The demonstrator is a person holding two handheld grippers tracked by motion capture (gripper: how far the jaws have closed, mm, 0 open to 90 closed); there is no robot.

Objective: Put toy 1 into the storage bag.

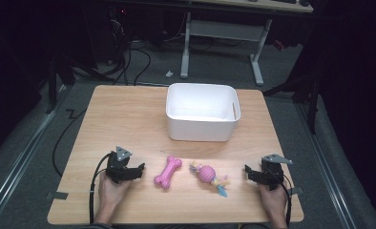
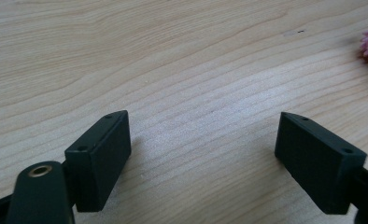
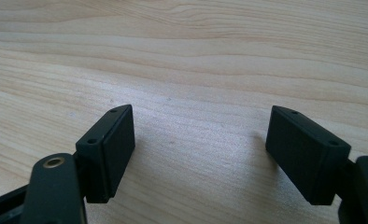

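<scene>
The pink bone toy lies flat on the wooden table, in front of the white box and a little to its left. Just right of the bone lies a pink ball toy with rope ends. The left tool rests on the table just left of the bone, not touching it. Its jaws stand wide apart with nothing between them. The right tool rests to the right of the ball toy, well right of the bone. Its jaws are wide apart too, with only bare wood between them.
</scene>
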